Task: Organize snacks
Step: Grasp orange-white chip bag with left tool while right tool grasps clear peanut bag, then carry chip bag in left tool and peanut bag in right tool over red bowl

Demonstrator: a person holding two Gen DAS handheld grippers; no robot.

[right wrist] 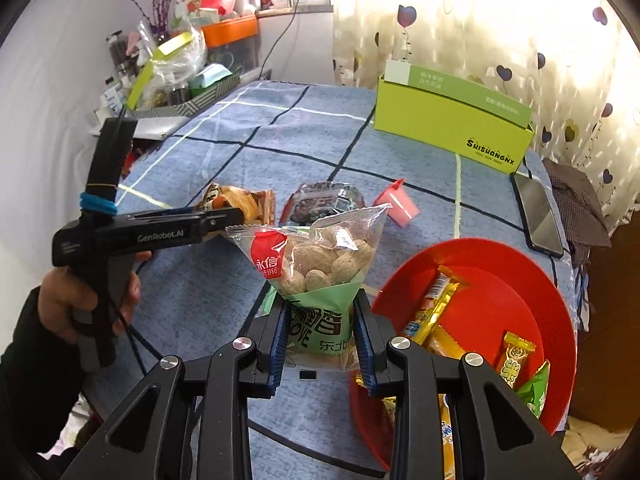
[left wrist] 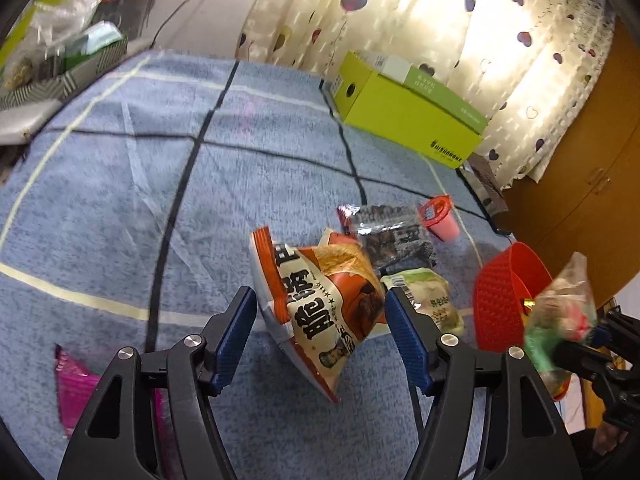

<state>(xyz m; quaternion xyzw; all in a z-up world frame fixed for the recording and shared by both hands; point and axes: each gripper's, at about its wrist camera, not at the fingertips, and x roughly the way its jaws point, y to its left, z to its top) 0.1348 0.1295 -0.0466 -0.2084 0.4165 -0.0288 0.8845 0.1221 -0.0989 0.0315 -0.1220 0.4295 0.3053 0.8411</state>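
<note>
Right hand-held gripper (right wrist: pixel 320 340) clamped on the peanut bag (right wrist: pixel 316 264), long axis upright, lifted just left of the red bowl (right wrist: pixel 472 252); likely only a short rightward carry left. Bowl already stocked with wrapped bars. Left hand-held gripper (left wrist: pixel 320 332) spread wide, unloaded, hovering near the orange snack bag (left wrist: pixel 320 292), long axis running away from the fingers. Farther on, dark packet (left wrist: pixel 394 234) and pink cup (left wrist: pixel 442 220) on blue checked cloth (left wrist: pixel 120 200). Beyond, green box (left wrist: pixel 408 116), heart-print curtain (left wrist: pixel 460 12).

glossy plastic peanut bag (right wrist: pixel 320 256), matt cloth tablecloth (right wrist: pixel 224 168)
</note>
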